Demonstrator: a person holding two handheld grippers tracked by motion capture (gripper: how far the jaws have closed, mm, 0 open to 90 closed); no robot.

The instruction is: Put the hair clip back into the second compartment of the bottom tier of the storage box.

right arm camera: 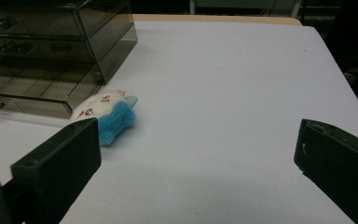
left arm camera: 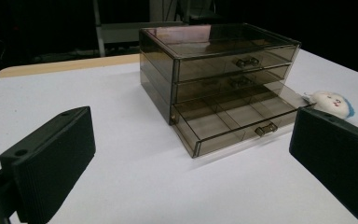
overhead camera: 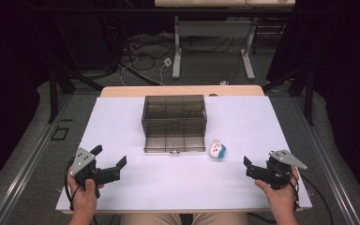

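starting out: both grippers, left gripper (overhead camera: 109,163) and right gripper (overhead camera: 247,167), hover with fingers spread, empty. plush toy (overhead camera: 217,149) lies on the surface beside the open bottom drawer (left arm camera: 233,126); next, right reaches for it.

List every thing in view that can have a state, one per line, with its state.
Drawer box: upright on the white table, three drawers.
Bottom drawer: pulled out, nothing visible inside.
Middle drawer: pushed in.
Top drawer: pushed in.
Plush toy: lying on the table beside the open drawer, outside it.
Left gripper: open, holding nothing.
Right gripper: open, holding nothing.
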